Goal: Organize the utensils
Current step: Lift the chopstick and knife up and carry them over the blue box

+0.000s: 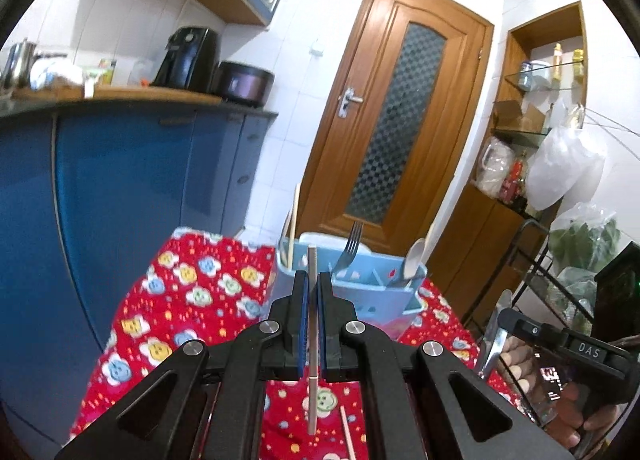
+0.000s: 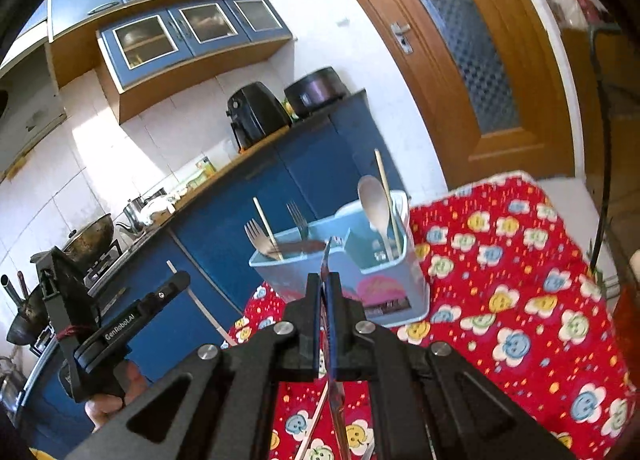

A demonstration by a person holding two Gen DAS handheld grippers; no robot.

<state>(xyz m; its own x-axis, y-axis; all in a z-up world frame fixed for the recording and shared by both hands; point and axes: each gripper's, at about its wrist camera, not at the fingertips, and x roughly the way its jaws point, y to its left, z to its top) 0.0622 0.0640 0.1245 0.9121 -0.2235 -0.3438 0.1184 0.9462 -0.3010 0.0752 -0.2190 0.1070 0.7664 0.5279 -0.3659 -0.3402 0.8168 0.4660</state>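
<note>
Gripping a slim metal chopstick point(image 1: 312, 324) upright between its pads, the left gripper point(image 1: 312, 280) has its jaws clamped on the stick's middle; the stick's top end rises above the fingertips and its lower end hangs over the red patterned cloth point(image 1: 192, 300). The right gripper point(image 2: 325, 284) has its jaws clamped on a flat, thin utensil point(image 2: 334, 380) with a blue and red pattern; what kind of utensil it is cannot be told. A pale chopstick point(image 1: 349, 434) lies on the cloth below the left gripper.

The light-blue utensil holder point(image 2: 360, 284) stands on the cloth ahead of both grippers, well clear of both tips. Its compartments hold forks point(image 2: 256, 234), a spoon point(image 2: 374, 205) and pale chopsticks point(image 2: 386, 195), all standing upright or leaning.

In the left wrist view the person's right hand point(image 1: 560, 388) grasps the right gripper's handle at the lower right
</note>
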